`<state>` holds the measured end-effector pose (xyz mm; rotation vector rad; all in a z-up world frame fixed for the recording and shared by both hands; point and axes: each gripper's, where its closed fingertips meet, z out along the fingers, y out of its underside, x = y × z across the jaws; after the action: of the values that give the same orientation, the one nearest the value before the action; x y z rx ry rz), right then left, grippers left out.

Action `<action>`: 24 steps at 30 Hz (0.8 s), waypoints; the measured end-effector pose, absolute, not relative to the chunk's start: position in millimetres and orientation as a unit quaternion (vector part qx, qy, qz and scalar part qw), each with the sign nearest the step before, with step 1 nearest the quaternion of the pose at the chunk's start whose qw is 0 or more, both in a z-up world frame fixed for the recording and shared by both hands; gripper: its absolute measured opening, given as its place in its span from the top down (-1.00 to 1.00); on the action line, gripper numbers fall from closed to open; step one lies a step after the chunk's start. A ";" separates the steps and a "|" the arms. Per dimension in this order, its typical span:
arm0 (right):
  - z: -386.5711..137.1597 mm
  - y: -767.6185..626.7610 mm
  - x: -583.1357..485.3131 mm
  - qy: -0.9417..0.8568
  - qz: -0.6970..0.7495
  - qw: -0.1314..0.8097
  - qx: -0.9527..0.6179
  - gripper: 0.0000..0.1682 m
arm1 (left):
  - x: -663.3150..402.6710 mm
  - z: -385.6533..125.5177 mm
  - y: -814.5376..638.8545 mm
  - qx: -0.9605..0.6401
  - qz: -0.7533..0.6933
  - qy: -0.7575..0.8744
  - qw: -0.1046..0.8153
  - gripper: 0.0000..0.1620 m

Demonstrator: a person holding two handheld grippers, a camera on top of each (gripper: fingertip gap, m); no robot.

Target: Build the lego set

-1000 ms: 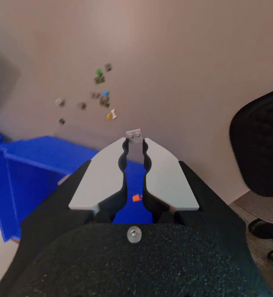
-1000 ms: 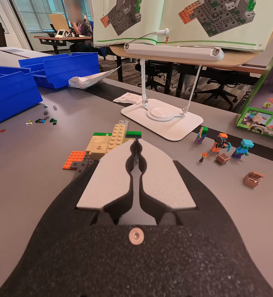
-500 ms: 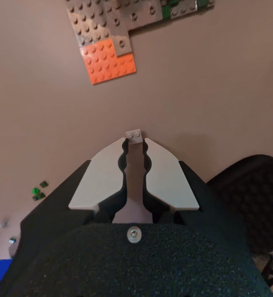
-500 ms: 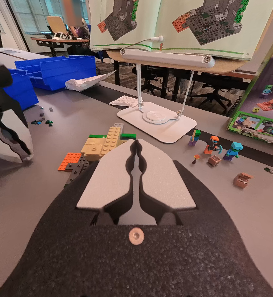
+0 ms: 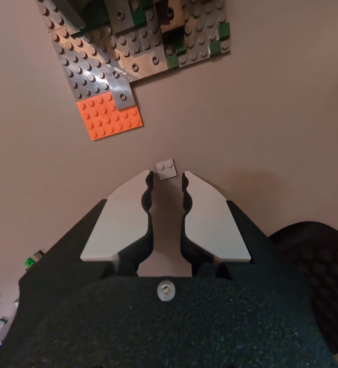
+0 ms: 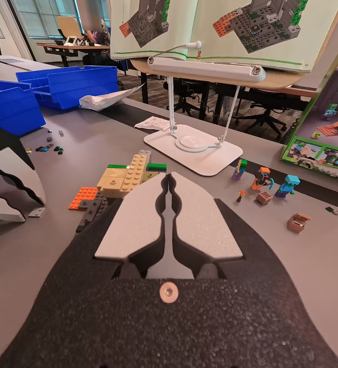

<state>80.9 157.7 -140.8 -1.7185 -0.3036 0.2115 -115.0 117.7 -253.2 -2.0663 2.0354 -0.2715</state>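
My left gripper (image 5: 167,174) stood with its jaws apart over the grey table (image 5: 243,123), and the small light-grey two-stud plate (image 5: 166,169) lay on the tabletop just beyond the fingertips, gripped by neither. The build (image 5: 128,49) (dark grey plates with an orange plate (image 5: 108,117) at one corner) sat a little farther on. My right gripper (image 6: 168,175) was pressed together on nothing, low over the table just short of the tan bricks (image 6: 124,179). Three minifigures (image 6: 261,180) stood off to its right.
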 end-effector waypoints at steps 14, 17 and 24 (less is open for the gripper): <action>-148.6 158.4 78.4 -0.137 0.080 0.629 -0.761 1.00 | -242.6 -110.1 173.0 -0.764 -0.094 0.538 0.343 0.74; -150.5 158.9 78.7 -0.137 0.077 0.626 -0.764 1.00 | -310.1 -93.0 181.3 -0.795 -0.076 0.492 0.346 0.69; -155.5 161.5 84.7 -0.133 0.062 0.620 -0.771 1.00 | -404.0 -138.9 135.3 -0.819 -0.057 0.508 0.261 0.64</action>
<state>84.7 161.5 -155.5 -1.7721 -0.3055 0.1415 -404.0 135.3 -138.9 -2.2157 1.3758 -0.1551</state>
